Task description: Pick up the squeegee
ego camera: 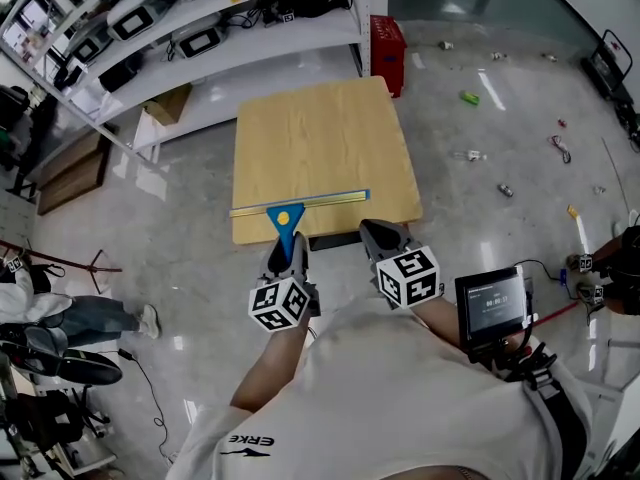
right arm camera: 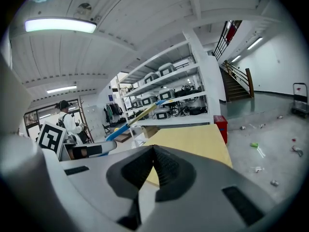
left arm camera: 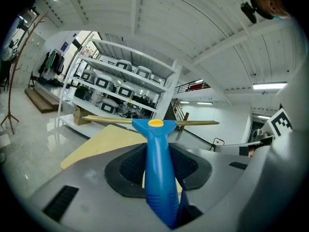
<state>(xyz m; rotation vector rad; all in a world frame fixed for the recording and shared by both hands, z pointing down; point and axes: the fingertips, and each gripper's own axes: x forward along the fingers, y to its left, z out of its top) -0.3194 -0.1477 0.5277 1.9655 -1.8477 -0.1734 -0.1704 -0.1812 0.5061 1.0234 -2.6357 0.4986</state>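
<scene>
Standing ahead of both claws, a wooden table [ego camera: 320, 128] fronts a white shelving rack [ego camera: 235, 38] and a red crate [ego camera: 388, 53]. The left gripper [ego camera: 287, 251] is clenched on the blue handle of the squeegee [ego camera: 296, 204], its blade lying crosswise beyond the jaws over the table's near edge. The right gripper [ego camera: 383, 236], just beside it, has its jaws pressed together, empty. Both point slightly downward.

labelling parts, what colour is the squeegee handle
The handle is blue, clearest in the left gripper view.
</scene>
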